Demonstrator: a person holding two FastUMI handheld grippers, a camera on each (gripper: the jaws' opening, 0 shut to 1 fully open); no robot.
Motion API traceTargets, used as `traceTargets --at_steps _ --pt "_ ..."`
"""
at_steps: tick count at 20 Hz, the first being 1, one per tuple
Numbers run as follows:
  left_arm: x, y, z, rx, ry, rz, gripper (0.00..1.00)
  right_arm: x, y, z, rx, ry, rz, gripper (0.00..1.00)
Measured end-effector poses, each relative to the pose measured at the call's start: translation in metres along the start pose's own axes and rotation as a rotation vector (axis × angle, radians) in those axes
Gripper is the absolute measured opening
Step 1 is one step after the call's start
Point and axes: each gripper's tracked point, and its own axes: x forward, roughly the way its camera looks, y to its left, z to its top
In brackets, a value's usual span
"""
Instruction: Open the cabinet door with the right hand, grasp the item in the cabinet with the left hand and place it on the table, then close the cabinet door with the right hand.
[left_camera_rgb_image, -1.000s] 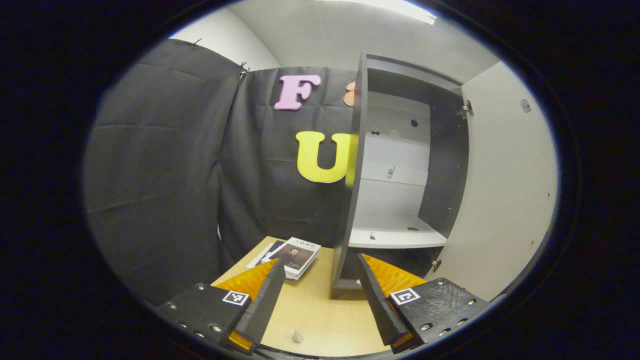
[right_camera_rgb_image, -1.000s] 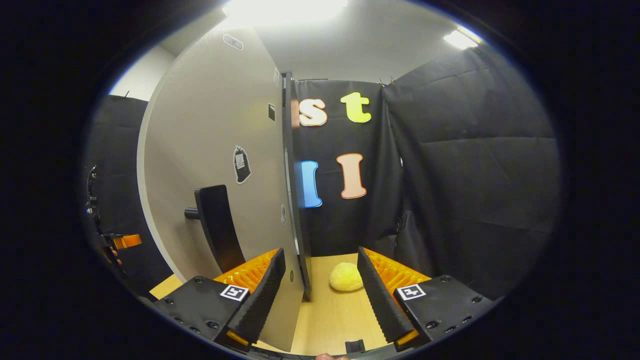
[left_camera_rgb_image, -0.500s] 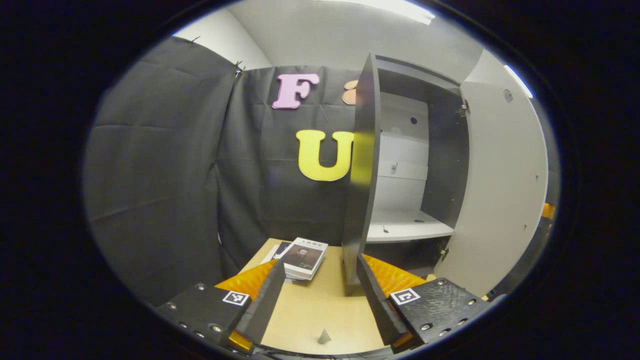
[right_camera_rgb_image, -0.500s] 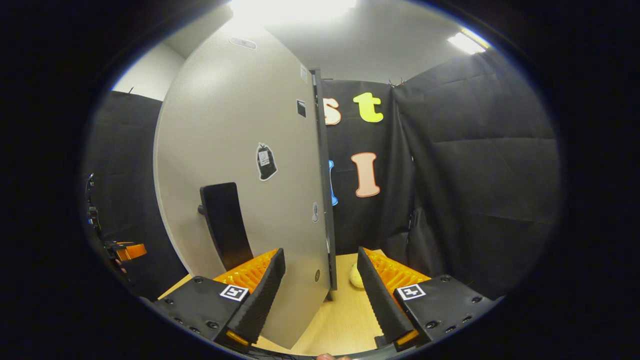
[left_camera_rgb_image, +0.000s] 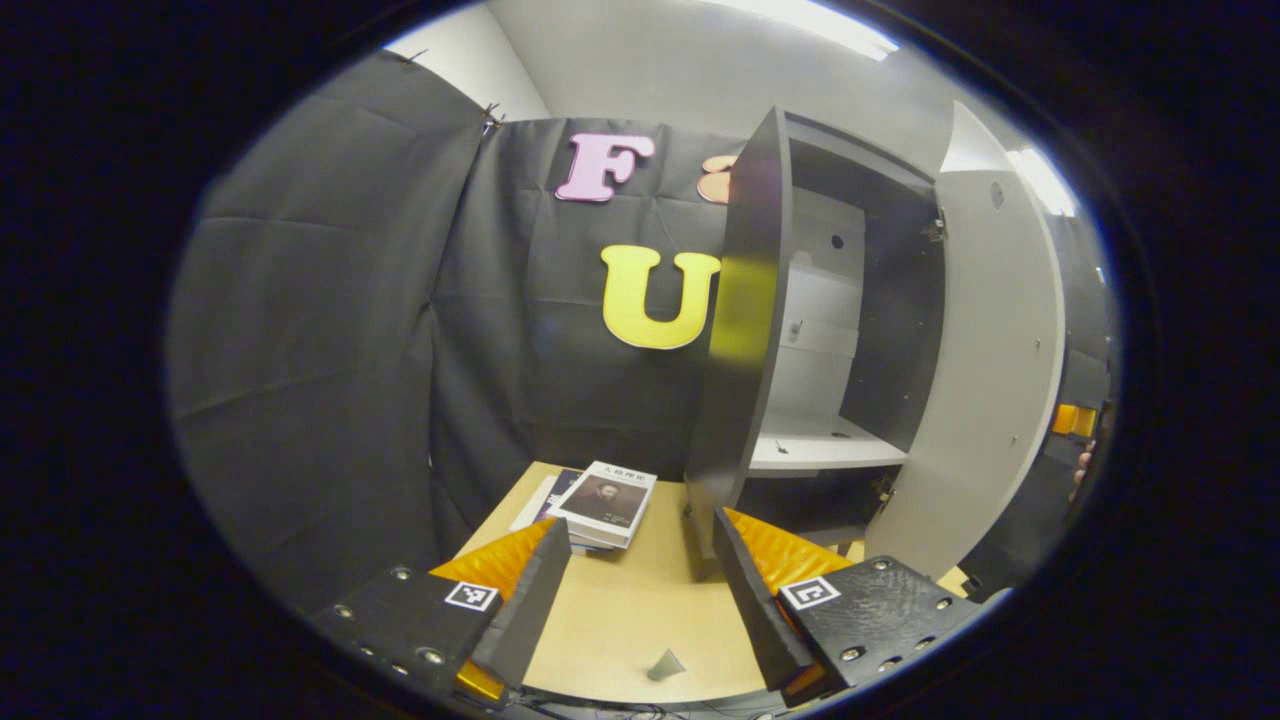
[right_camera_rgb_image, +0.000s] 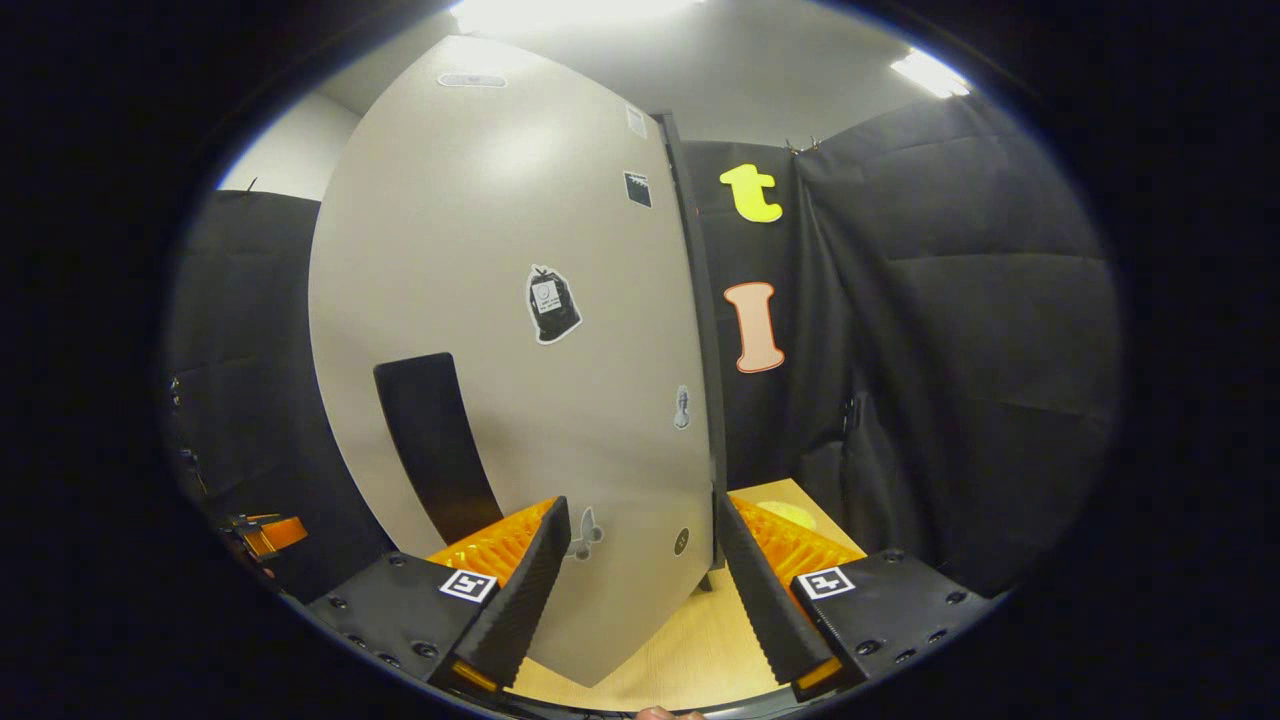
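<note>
Left gripper view: the left gripper (left_camera_rgb_image: 640, 522) is held low over the table (left_camera_rgb_image: 620, 610) with its jaws apart and nothing between them. It points toward the cabinet (left_camera_rgb_image: 745, 330), whose door (left_camera_rgb_image: 985, 380) stands partly open. The one shelf (left_camera_rgb_image: 825, 455) in view carries only small specks, too small to identify. From this it is judged that the item has already been taken out and that closing the door is the step in hand.

A stack of books (left_camera_rgb_image: 603, 500) lies on the table just left of the cabinet, and a small pale cone-shaped piece (left_camera_rgb_image: 663, 664) lies near the table's front edge. In the right gripper view a yellow object (right_camera_rgb_image: 790, 513) is seen on the table (right_camera_rgb_image: 700, 650) beyond the door's edge, partly hidden by one finger. Which of these is the task's item cannot be told.

The right gripper (right_camera_rgb_image: 640, 505) is held close against the outer face of the door, jaws apart, with the door's free edge standing between the two fingers. Whether either finger touches the door cannot be told. This position is judged to suit pushing the door shut; the dark handle (right_camera_rgb_image: 435, 440) is not gripped.

Counted: two grippers, one cabinet, one door, one handle, one visible shelf, at least two books, one yellow object, one cone-shaped piece.
</note>
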Motion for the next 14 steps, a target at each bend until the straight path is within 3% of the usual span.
traceTargets --at_steps 1,2,7,14 --pt "0.0 0.003 -0.001 0.004 0.004 0.001 0.87 0.003 0.008 0.0 -0.007 -0.001 0.008 0.89" --pt "0.001 0.005 -0.002 0.005 0.006 0.001 0.87 0.01 0.015 -0.001 -0.01 0.001 0.018 0.96" --pt "0.008 0.006 -0.014 -0.031 0.04 -0.013 0.87 0.046 0.057 -0.008 0.099 0.046 0.1 0.96" --pt "0.013 -0.01 -0.009 -0.038 0.038 -0.006 0.87 0.069 0.068 0.017 0.024 0.013 0.158 0.96"
